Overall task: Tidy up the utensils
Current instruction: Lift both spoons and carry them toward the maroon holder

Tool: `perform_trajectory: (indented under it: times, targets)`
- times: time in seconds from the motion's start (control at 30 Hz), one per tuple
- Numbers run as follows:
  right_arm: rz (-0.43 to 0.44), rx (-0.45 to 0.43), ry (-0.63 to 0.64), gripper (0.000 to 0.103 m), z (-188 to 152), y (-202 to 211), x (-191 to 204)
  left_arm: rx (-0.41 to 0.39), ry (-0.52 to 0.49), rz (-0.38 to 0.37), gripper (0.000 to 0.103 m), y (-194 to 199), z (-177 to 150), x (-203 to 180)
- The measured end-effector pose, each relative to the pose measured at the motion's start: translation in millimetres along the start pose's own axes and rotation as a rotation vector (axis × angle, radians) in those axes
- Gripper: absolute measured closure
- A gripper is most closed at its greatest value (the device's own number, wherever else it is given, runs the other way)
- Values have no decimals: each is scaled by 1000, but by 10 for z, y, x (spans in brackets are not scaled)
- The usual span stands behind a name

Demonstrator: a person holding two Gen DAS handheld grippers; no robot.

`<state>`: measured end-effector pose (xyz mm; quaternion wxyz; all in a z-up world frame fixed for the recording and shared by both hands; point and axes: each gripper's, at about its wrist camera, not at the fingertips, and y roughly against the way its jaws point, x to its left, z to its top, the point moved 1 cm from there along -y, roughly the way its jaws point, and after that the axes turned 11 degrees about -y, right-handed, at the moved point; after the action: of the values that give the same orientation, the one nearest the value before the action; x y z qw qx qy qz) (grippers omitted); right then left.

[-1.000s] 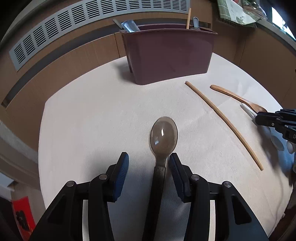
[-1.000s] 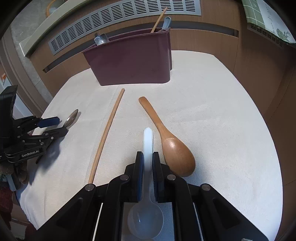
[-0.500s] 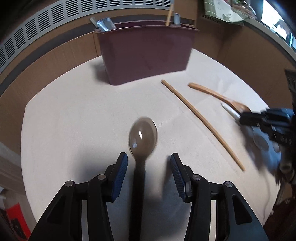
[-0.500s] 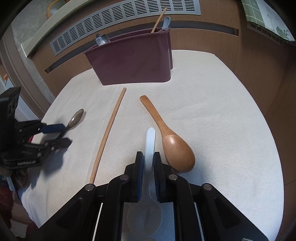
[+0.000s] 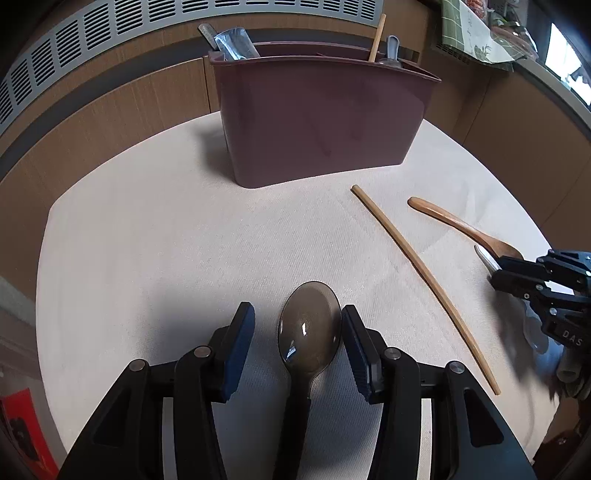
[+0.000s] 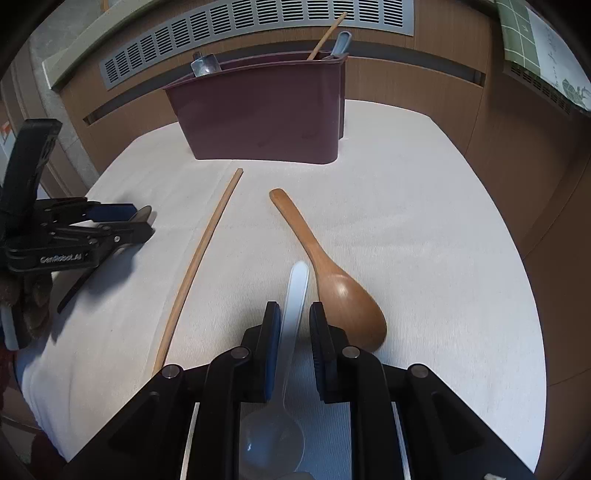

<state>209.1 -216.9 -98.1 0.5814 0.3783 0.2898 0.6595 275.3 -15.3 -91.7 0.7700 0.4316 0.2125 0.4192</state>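
A dark translucent plastic spoon lies on the white cloth between the fingers of my left gripper, which is open around its bowl. My right gripper has its jaws a little apart around the handle of a clear white plastic spoon, whose bowl lies under the gripper body. A wooden spoon lies just right of it, and a long wooden chopstick to its left. A maroon utensil holder stands at the back with several utensils in it.
The round table is covered by a white cloth. Wooden wall panels and a metal vent grille run behind the holder. The left gripper shows at the left edge of the right wrist view.
My left gripper slid forward along the dark spoon from its handle to its bowl and nearer the holder. My right gripper's jaws have parted slightly around the white spoon's handle.
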Motion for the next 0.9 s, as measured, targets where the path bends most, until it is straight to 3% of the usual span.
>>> perform_trajectory:
  times: [0.07, 0.4, 0.47, 0.5, 0.57, 0.9]
  targets:
    - [-25, -7, 41, 93, 29, -26, 73, 3, 4, 4, 53, -2, -2, -4]
    - [38, -68, 48, 93, 154, 136, 214, 16, -5, 23, 53, -85, 59, -53]
    - [33, -76, 39, 93, 165, 164, 194, 7, -4, 25, 59, -82, 54, -70]
    - [35, -78, 33, 93, 173, 166, 186, 0, -1, 26, 68, -76, 52, -76]
    - [35, -88, 20, 93, 195, 190, 152, -13, 14, 7, 69, -48, 52, -81]
    - [52, -163, -4, 93, 309, 367, 109, -249, 17, 32, 69, 653, 112, -218]
